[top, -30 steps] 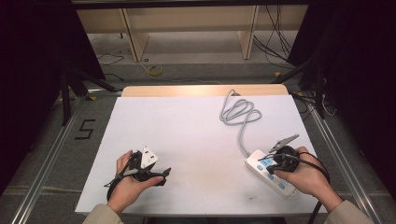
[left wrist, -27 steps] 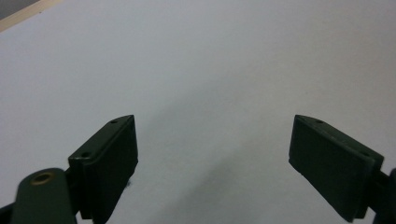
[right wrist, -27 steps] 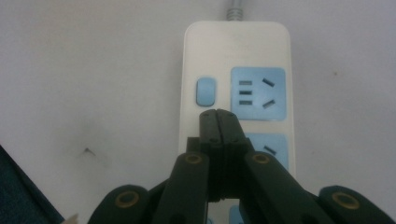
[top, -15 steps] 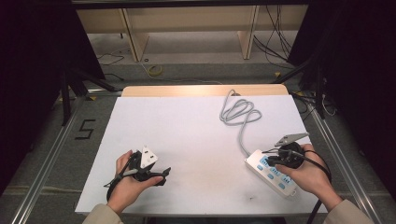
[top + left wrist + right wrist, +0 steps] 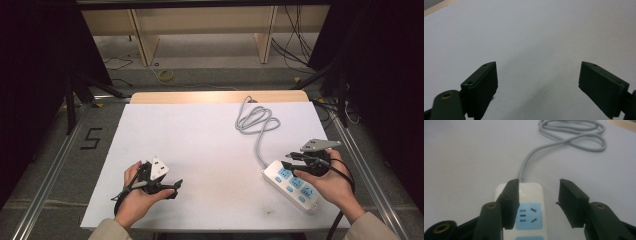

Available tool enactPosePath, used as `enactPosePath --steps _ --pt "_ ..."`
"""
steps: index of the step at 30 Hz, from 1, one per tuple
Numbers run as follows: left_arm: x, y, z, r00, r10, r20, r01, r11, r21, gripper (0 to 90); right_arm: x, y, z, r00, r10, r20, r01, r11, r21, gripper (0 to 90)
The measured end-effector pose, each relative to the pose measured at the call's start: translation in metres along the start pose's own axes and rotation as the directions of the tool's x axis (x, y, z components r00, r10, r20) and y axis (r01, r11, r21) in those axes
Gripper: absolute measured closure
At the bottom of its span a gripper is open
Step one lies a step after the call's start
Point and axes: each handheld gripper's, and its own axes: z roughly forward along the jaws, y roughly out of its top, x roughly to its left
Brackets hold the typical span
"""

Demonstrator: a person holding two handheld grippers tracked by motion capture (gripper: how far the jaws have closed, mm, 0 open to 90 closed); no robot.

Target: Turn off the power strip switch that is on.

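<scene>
power strip (image 5: 292, 186): white, blue sockets | cord (image 5: 256, 123): grey | table (image 5: 200, 145): white

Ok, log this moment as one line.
left gripper: open, over bare white table | right gripper: open, above white power strip with blue sockets | nothing held

A lab recording bay: black curtains (image 5: 30, 75) at nine and three o'clock, loose floor cables (image 5: 295, 47) at one, white worktop (image 5: 200, 145) on metal rails (image 5: 45, 180).

The right gripper (image 5: 289, 161) is shifted slightly toward the table's (image 5: 200, 145) right edge compared with the earlier pictures, and its grey plate (image 5: 316, 145) is raised. Its parted jaws are now held over the cord end of the power strip (image 5: 529, 202). The left gripper (image 5: 172, 187) is turned slightly.
</scene>
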Motion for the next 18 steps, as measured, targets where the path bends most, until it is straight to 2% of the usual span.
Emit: enactPosePath --steps 6,8,13,18 --pt "0.0 0.0 0.0 1.0 -0.001 0.001 0.001 1.0 0.003 15.2 -0.008 0.0 0.001 0.9994 -0.004 0.036 0.008 0.996 -0.093 39.8" --pt "0.0 0.0 0.0 1.0 -0.002 0.0 0.002 1.0 0.0 15.3 -0.011 -0.001 0.002 0.9989 0.001 0.046 0.004 0.994 -0.108 37.3" --pt "0.001 -0.001 0.0 1.0 -0.006 0.002 0.006 1.0 0.002 15.3 -0.019 -0.006 0.006 0.9987 0.013 0.05 -0.007 0.993 -0.115 32.0" --pt "0.001 -0.001 0.0 1.0 -0.009 0.003 0.009 1.0 0.005 15.4 -0.023 -0.011 0.008 0.9975 0.027 0.065 -0.019 0.993 -0.115 30.4"
